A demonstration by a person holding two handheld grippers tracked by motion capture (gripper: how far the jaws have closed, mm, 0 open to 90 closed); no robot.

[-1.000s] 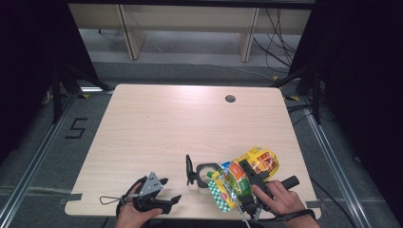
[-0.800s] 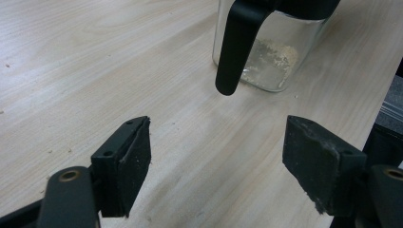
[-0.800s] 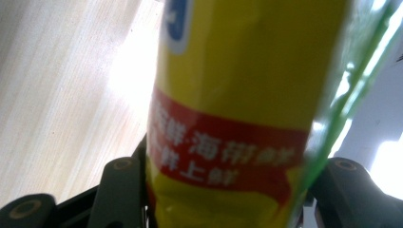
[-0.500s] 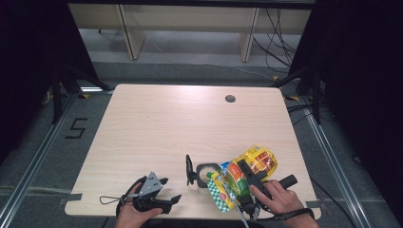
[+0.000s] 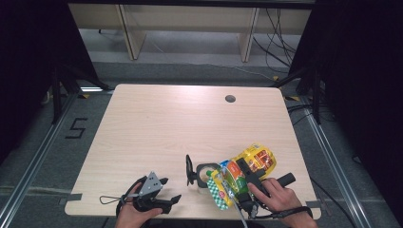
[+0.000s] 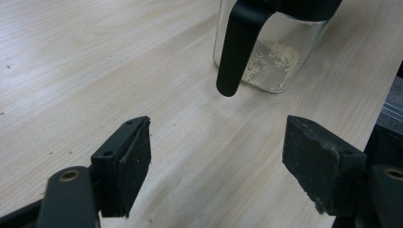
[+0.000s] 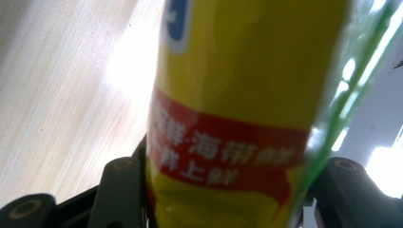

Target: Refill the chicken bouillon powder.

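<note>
1. Near the table's (image 5: 157,123) front edge, at about five o'clock in the high view, the right gripper (image 5: 241,178) clamps a yellow snack bag (image 5: 240,171), its jaws about half closed on either side of the pack.
2. At close range in the right gripper view, the bag (image 7: 247,95) sits between both black jaws, its red band with white characters facing the camera.
3. At seven o'clock, the left gripper (image 5: 164,192) rests with jaws spread wide, holding nothing.
4. Toward one o'clock in the left gripper view stands a glass jar (image 6: 273,52) with a black handle (image 6: 237,47), some pale crumbs at its bottom, clear of the left gripper's (image 6: 218,164) pads.
5. Between the two grippers, the jar (image 5: 204,173) stands just beside the bag's mouth.
</note>
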